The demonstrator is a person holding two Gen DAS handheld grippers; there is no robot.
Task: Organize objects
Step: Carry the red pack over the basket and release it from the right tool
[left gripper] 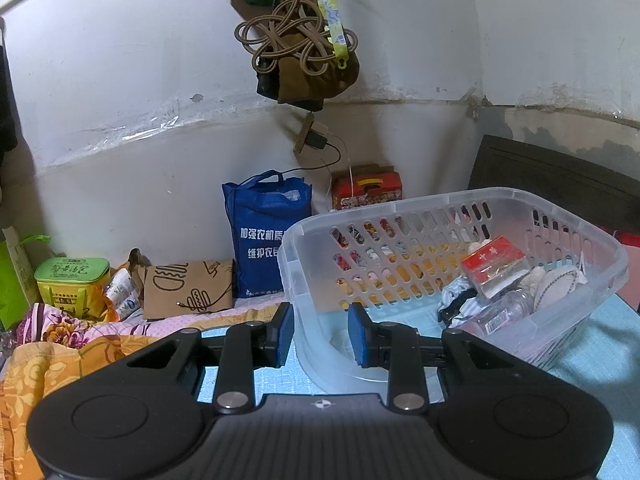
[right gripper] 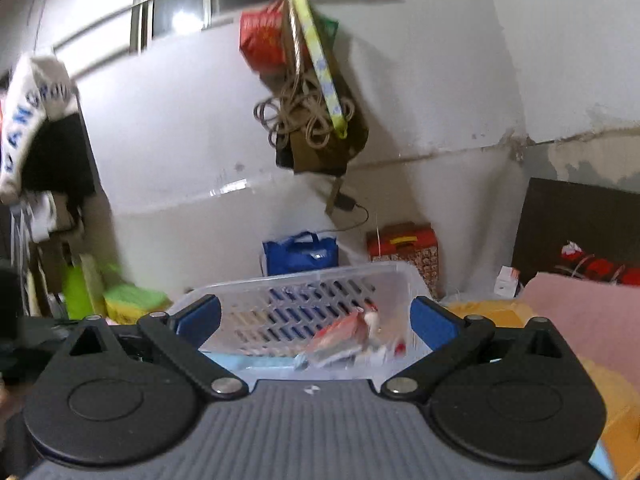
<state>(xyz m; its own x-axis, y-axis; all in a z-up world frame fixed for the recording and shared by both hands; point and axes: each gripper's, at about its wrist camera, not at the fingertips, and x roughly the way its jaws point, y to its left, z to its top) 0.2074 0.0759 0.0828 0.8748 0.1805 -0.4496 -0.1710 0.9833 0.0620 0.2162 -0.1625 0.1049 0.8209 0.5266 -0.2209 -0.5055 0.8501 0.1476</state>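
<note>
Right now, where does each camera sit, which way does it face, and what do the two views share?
Left wrist: on the left gripper, looking along its fingers at the clear basket near corner; its blue pads clamp the basket's rim.
Right wrist: on the right gripper, aimed over the basket; jaws wide open, nothing between the pads; picture blurred.
Shared: the basket, the red pack in it, the blue bag, the hanging cords. No hand shows.

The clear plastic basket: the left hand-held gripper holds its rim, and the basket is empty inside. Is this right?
Not empty. In the left wrist view the clear plastic basket contains things, among them a red packet and a small clear bottle. The left hand-held gripper does hold its rim.
</note>
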